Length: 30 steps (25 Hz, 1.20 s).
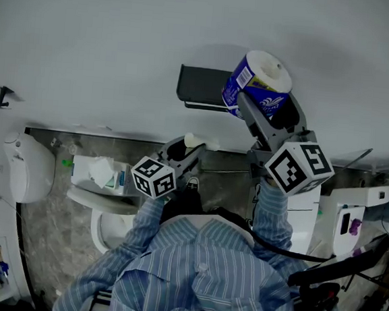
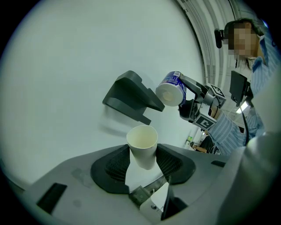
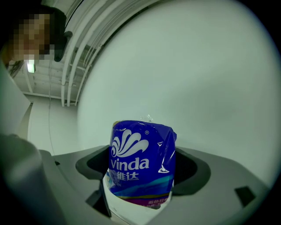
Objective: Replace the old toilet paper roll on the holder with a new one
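Observation:
A dark grey toilet paper holder point(image 1: 199, 87) point(image 2: 131, 96) is fixed to the white wall, and I see no roll on it. My right gripper point(image 1: 253, 101) point(image 3: 140, 176) is shut on a new roll in a blue wrapper point(image 1: 258, 82) point(image 3: 141, 162) point(image 2: 171, 91). It holds the roll up just right of the holder, close to its end. My left gripper point(image 1: 190, 145) point(image 2: 142, 161) is lower and to the left, shut on a bare cream cardboard tube point(image 1: 193, 140) point(image 2: 142, 147) that stands upright between its jaws.
Below the holder stands a white toilet point(image 1: 108, 211) with a tissue pack point(image 1: 102, 172) on its tank. A white bin point(image 1: 27, 167) stands at the left and a white unit point(image 1: 352, 212) at the right. A small hook point(image 1: 0, 94) sticks out of the wall far left.

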{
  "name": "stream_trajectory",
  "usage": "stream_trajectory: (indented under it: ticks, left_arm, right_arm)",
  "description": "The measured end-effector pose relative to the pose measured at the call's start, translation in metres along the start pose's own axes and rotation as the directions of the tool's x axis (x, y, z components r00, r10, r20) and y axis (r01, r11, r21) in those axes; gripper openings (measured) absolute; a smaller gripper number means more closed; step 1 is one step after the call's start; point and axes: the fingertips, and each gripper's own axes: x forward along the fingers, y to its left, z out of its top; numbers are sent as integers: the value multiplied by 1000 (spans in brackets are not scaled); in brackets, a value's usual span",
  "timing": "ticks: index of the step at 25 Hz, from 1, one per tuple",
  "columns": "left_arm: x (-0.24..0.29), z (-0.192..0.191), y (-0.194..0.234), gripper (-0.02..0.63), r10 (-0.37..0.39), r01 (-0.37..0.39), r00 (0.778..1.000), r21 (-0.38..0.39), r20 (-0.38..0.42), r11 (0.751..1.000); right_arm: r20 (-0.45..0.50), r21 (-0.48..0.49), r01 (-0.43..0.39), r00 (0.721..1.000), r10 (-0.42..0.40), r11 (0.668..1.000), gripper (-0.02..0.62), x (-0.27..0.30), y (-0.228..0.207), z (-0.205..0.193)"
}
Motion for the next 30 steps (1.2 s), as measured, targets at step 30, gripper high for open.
stream_trajectory:
  ticks: [30]
  left_arm:
    - [29, 3, 17, 187, 9, -9, 999, -3, -53, 1000]
  right_arm:
    - [-60, 575, 140, 990, -129, 806, 428, -38, -126, -102]
